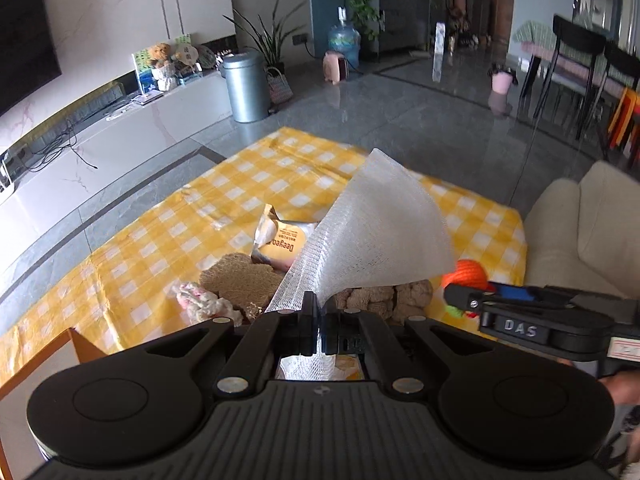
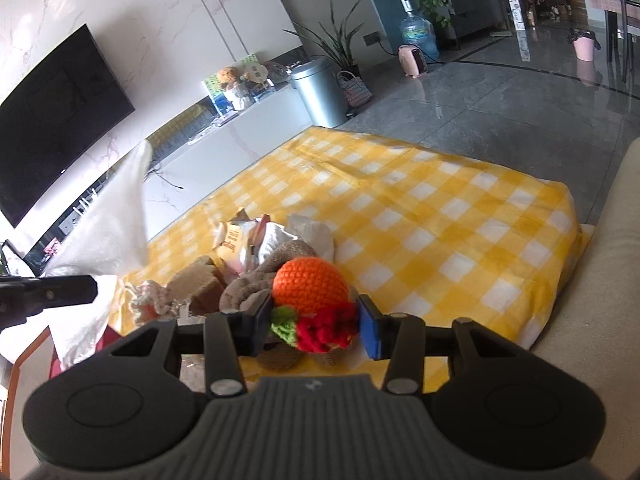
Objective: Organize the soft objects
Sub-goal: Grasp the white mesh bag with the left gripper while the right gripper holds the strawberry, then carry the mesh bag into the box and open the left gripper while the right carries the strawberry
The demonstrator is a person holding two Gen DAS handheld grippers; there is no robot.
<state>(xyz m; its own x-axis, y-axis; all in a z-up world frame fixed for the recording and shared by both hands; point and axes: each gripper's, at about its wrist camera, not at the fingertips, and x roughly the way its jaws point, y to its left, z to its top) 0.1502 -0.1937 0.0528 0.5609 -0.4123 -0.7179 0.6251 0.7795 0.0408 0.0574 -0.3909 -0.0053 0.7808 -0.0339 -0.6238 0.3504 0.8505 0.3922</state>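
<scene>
My left gripper (image 1: pixel 320 320) is shut on a white mesh cloth (image 1: pixel 380 228) that stands up above its fingers; the cloth also shows at the left of the right wrist view (image 2: pixel 108 224). My right gripper (image 2: pixel 314 326) is shut on a crocheted toy, gripping its red and green part (image 2: pixel 320 330) below the orange ball (image 2: pixel 310 286). The ball also shows in the left wrist view (image 1: pixel 470 274). On the yellow checked cloth (image 1: pixel 168 240) lie a brown sponge (image 1: pixel 240 284), a brown towel (image 1: pixel 384 298), a pink-white knitted piece (image 1: pixel 200 300) and a snack packet (image 1: pixel 280 242).
A wooden box edge (image 1: pixel 48 356) sits at the near left. A beige sofa (image 1: pixel 580 232) is at the right. A TV cabinet (image 1: pixel 100 136) and a metal bin (image 1: pixel 245 86) stand beyond the table, on the grey floor.
</scene>
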